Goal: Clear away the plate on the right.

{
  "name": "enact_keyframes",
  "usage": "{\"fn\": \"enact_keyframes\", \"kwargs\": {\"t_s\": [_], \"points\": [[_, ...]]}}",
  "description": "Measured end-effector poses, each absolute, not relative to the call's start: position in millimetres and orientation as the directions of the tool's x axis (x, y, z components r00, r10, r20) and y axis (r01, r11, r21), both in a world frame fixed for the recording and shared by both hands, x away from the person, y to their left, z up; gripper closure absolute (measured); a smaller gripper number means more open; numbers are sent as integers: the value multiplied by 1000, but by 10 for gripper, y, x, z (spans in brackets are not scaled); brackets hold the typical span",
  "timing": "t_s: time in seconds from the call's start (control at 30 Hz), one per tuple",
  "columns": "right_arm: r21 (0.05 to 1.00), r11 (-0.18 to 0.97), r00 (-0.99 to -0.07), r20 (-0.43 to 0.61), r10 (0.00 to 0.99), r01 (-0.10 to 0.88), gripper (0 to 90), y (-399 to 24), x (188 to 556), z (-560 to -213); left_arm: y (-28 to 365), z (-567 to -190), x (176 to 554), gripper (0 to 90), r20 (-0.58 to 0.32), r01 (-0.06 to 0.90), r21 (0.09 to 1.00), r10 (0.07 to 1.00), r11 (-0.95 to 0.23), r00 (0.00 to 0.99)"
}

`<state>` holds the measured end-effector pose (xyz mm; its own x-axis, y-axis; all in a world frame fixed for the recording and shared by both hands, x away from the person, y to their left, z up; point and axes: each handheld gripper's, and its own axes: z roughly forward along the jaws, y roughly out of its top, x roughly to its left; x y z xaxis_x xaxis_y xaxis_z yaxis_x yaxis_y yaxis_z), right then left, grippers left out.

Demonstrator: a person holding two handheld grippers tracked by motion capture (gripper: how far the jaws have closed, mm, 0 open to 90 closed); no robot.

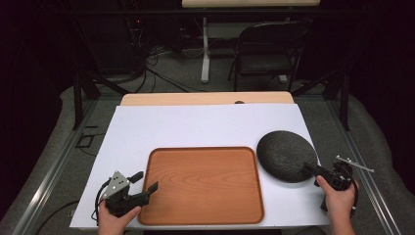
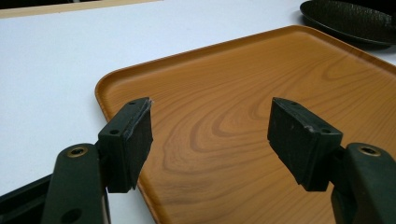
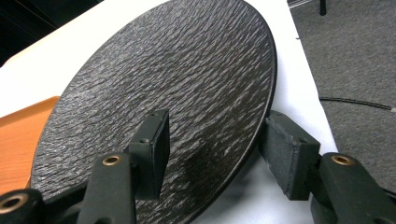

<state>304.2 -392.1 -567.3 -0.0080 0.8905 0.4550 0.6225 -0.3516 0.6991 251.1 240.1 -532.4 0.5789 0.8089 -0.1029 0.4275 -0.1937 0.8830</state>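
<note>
A dark, rough-textured round plate [image 1: 284, 154] lies on the white board to the right of a wooden tray [image 1: 203, 148]. My right gripper [image 1: 309, 169] reaches the plate's near right rim. In the right gripper view its jaws straddle that rim [image 3: 212, 126]: one pad hangs over the plate's top [image 3: 163, 70], the other sits just outside the edge, with a gap showing. My left gripper [image 1: 148, 179] hovers open over the tray's near left corner. Nothing lies between its pads [image 2: 210, 116], and the tray's rim [image 2: 100, 88] shows below them. The plate [image 2: 350, 18] is far off.
The white board [image 1: 195, 125] covers a light wooden table [image 1: 205, 98]. The board's right edge runs close past the plate, with grey floor beyond. A folding chair [image 1: 269, 49] and a table leg [image 1: 205, 54] stand behind the table. The tray's corner [image 3: 18, 140] shows left of the plate.
</note>
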Motion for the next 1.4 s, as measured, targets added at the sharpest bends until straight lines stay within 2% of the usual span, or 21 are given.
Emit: {"fn": "enact_keyframes", "kwargs": {"t_s": [0.63, 0.77, 0.97, 1.4], "points": [[689, -374, 9, 470, 882, 621, 484, -3915, 3059, -5688, 2399, -5324, 2510, 313, -102, 427, 883, 809, -194, 579], [697, -365, 15, 453, 891, 617, 537, -3930, 3060, -5689, 2399, -5325, 2512, 313, -104, 426, 884, 809, -191, 579], [675, -410, 33, 496, 868, 613, 608, -3974, 3049, -5697, 2401, -5323, 2514, 313, -104, 430, 882, 808, -195, 580], [649, -467, 51, 551, 833, 601, 705, -3999, 3022, -5636, 2397, -5326, 2516, 314, -103, 428, 883, 809, -194, 579]]}}
